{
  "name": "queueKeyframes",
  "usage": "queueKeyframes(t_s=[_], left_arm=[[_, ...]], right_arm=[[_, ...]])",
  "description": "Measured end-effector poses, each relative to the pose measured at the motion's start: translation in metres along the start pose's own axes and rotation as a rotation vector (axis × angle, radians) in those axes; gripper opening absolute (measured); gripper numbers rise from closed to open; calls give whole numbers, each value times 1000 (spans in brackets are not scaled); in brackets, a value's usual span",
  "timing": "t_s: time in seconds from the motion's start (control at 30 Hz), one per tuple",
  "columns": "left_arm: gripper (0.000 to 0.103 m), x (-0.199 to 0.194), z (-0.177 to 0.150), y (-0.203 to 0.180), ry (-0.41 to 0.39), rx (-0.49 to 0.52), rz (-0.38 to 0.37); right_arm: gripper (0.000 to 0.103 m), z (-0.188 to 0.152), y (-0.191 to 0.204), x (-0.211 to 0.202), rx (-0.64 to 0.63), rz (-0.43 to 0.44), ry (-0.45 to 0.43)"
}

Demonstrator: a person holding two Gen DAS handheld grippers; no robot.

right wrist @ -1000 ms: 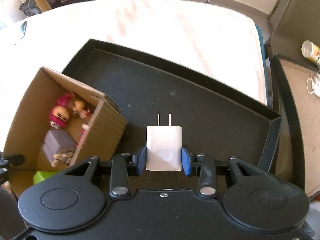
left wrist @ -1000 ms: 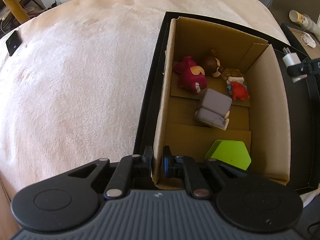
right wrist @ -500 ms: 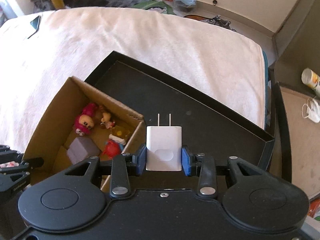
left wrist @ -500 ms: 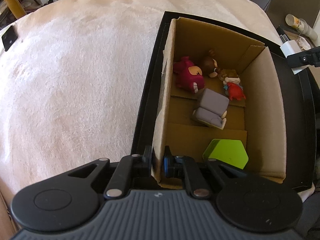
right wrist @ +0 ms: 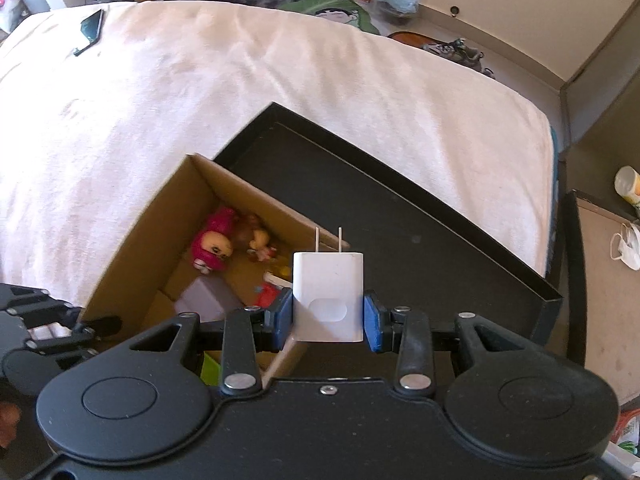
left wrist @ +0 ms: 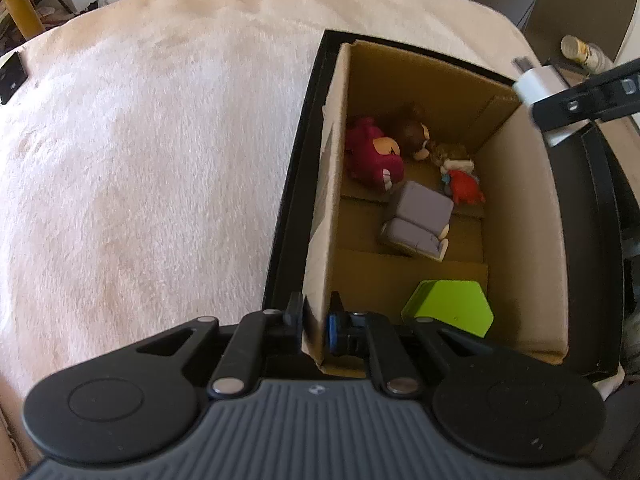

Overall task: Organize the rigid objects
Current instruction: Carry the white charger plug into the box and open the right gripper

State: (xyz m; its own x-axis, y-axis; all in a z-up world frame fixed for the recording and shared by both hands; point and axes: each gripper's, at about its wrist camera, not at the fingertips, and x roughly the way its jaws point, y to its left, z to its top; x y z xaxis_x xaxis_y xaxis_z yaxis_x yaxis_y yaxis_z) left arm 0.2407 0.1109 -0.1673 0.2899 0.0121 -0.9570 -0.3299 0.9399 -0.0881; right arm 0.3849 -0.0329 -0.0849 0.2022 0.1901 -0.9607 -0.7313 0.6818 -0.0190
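Observation:
An open cardboard box [left wrist: 516, 216] stands in a black tray [left wrist: 288, 208] on a pink blanket. Inside lie a magenta doll [left wrist: 372, 156], a brown-haired figure [left wrist: 414, 136], a red toy [left wrist: 464, 186], a grey block toy [left wrist: 420, 216] and a green case [left wrist: 450, 306]. My left gripper [left wrist: 316, 320] is shut on the box's near left wall. My right gripper [right wrist: 328, 314] is shut on a white plug charger [right wrist: 328, 296], prongs pointing away, above the box's [right wrist: 132, 248] right wall; that charger [left wrist: 536, 84] also shows in the left wrist view, over the box's far right corner.
The black tray's floor [right wrist: 400, 232] lies bare to the right of the box. A phone [right wrist: 90, 26] rests at the blanket's far left. A low side table with a can [right wrist: 628, 184] and a face mask [right wrist: 628, 248] stands to the right. Clutter covers the floor behind.
My right gripper has carried the charger up and leftward from over the tray floor to above the box's right wall. My left gripper keeps its hold on the box wall.

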Motion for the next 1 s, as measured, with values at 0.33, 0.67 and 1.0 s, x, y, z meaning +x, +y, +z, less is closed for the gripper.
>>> queueKeyframes(t_s=[0.33, 0.67, 1.0], left_arm=[[12, 0, 0, 4, -3, -9, -23], [12, -1, 2, 3, 20, -4, -23], [14, -39, 14, 6, -25, 7, -36]], right_arm=[[54, 6, 45, 10, -51, 22, -3], [74, -13, 38, -21, 42, 24, -85], [89, -71, -8, -39, 265, -13, -137]])
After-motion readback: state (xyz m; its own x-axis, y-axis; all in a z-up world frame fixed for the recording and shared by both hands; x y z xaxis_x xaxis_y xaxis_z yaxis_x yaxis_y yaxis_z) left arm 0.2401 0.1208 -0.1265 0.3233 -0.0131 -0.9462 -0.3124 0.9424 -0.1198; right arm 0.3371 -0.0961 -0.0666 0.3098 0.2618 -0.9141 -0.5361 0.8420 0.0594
